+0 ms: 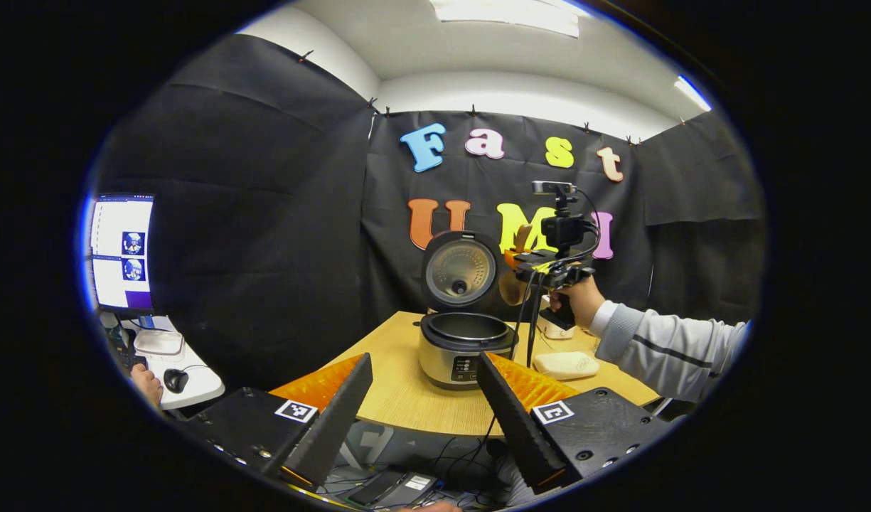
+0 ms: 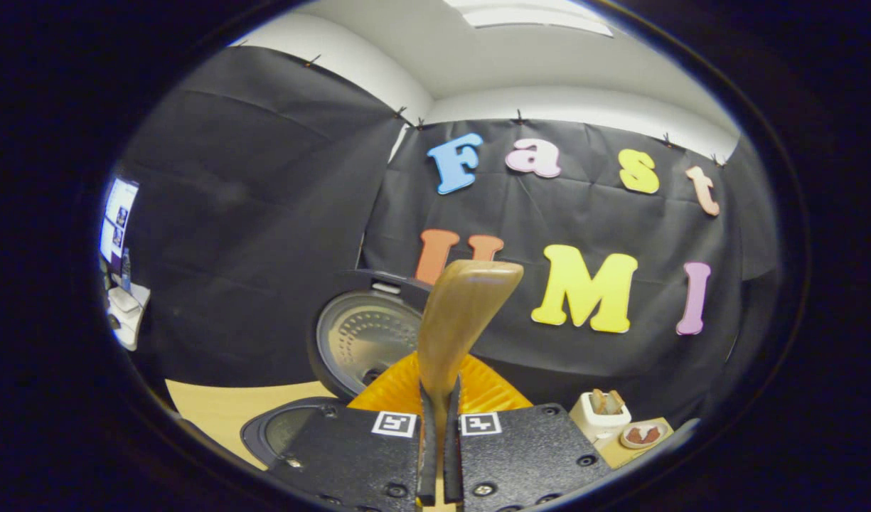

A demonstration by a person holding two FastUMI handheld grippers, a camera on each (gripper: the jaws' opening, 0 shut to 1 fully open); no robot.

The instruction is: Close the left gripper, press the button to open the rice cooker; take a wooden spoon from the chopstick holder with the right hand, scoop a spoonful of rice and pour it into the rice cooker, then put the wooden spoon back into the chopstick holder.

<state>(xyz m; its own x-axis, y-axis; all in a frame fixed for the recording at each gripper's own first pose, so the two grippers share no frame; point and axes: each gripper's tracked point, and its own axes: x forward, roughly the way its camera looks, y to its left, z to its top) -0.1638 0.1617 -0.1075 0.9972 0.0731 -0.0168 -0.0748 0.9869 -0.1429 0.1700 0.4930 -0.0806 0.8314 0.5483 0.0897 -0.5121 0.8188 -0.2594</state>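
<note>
Your right gripper point(image 2: 439, 427) is clamped on the wooden spoon point(image 2: 456, 320), handle upright, just right of the open rice cooker point(image 1: 467, 348). The chopstick holder point(image 2: 600, 412) lies to its right, on the far side. Left gripper point(image 1: 424, 405) is spread apart, near.

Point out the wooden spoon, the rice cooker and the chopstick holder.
wooden spoon point(image 2: 463, 313): right gripper view, on its bowl.
rice cooker point(image 1: 458, 361): left gripper view, on its front wall.
chopstick holder point(image 2: 596, 421): right gripper view, on its side.

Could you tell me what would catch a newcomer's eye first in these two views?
Probably the silver rice cooker standing open mid-table, its round lid tipped upright. Next, the brown wooden spoon clamped in the right gripper, raised beside the lid. The left gripper hangs open at the light wooden table's near edge.
</note>
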